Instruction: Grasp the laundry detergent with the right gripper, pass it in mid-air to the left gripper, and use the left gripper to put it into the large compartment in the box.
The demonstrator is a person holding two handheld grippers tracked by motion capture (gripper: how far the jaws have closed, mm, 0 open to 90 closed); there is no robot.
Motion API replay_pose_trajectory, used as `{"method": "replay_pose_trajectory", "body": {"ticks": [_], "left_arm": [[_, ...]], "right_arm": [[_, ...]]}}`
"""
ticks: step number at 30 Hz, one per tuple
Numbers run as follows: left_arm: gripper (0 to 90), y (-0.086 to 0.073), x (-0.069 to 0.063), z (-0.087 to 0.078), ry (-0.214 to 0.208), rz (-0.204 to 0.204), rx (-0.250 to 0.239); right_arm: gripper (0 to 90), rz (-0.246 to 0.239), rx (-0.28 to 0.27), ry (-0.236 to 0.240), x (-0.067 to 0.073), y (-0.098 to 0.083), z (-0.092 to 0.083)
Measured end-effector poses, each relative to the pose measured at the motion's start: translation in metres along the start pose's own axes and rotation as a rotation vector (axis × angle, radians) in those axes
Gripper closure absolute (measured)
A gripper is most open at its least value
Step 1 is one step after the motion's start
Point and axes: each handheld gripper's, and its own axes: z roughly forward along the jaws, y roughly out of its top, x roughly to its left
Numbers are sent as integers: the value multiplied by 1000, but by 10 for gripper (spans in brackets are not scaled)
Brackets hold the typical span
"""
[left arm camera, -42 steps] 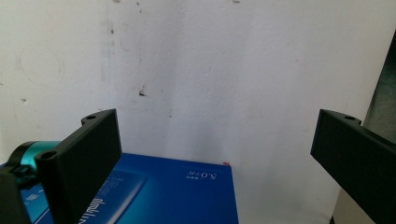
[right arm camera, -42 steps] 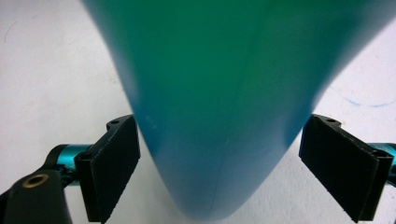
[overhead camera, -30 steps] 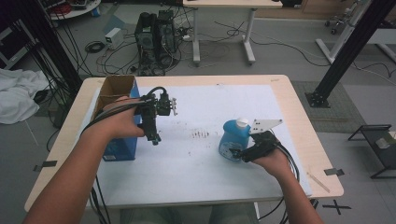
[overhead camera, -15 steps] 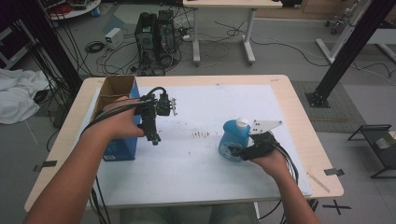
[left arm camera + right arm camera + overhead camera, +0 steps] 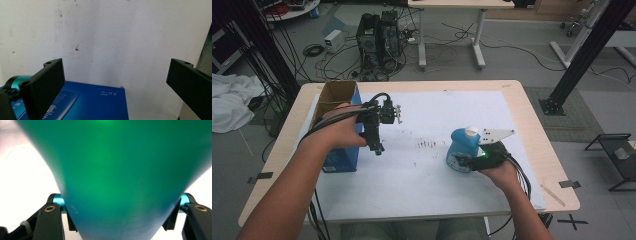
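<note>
High view: blue bottle point(image 5: 461, 148), white cap, upright, is clamped by right gripper point(image 5: 468, 161); left gripper point(image 5: 376, 146), at 9 o'clock, is held wide.

Blue bottle point(image 5: 120, 177): blurred in right gripper view, cut off at top and bottom edges. Blue box point(image 5: 82, 102): cut off at bottom edge, print too small to read. Bottle label in high view unreadable.

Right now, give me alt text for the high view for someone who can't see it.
A person at a white-topped table holds the right claw closed on a blue bottle, while the left claw hangs open over the table beside an open blue box.
</note>
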Motion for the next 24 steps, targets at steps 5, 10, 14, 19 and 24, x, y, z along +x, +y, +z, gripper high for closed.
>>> {"method": "replay_pose_trajectory", "body": {"ticks": [5, 10, 14, 19, 24], "left_arm": [[17, 2, -1, 1, -3, 0, 5], [17, 3, -3, 2, -5, -1, 5], [17, 3, -3, 0, 0, 2, 4], [17, 3, -4, -1, 0, 0, 3], [17, 3, -4, -1, -3, 2, -1]], "right_arm": [[369, 4, -2, 7, 1, 0, -2], [384, -1, -6, 7, 1, -1, -5], [411, 1, -11, 8, 2, 0, -6], [425, -1, -10, 19, 1, 0, -4], [456, 5, -13, 17, 1, 0, -5]]}}
